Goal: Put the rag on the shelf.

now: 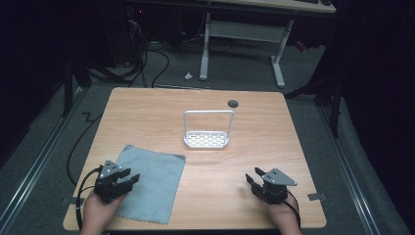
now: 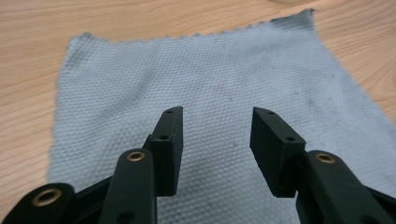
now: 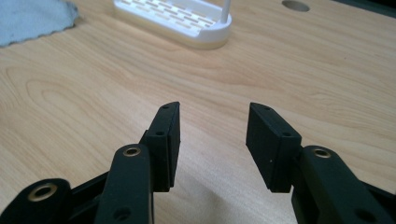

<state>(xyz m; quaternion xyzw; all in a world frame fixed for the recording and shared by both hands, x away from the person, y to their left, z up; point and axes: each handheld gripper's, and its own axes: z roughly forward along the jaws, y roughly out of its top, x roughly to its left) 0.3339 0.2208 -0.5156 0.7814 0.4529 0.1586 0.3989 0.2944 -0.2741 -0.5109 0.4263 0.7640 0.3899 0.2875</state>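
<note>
A grey-blue cloth (image 1: 148, 181) lies flat at the table's front left, its weave plain in the left gripper view (image 2: 205, 88). My left gripper (image 1: 131, 177) hovers over the cloth's left part, jaws open (image 2: 215, 135) with nothing between them. A white rack (image 1: 207, 139) with a slotted base and a tall handle stands mid-table; its base shows at the top of the right gripper view (image 3: 177, 21). My right gripper (image 1: 253, 177) rests near the front right over bare wood, open and empty (image 3: 212, 137).
The wooden table (image 1: 274, 127) has a round cable hole (image 1: 233, 103) at its back, also seen from the right gripper (image 3: 295, 5). Beyond it stands a white-legged desk (image 1: 242, 34) on grey carpet with cables. A corner of the cloth (image 3: 28, 18) lies upper left.
</note>
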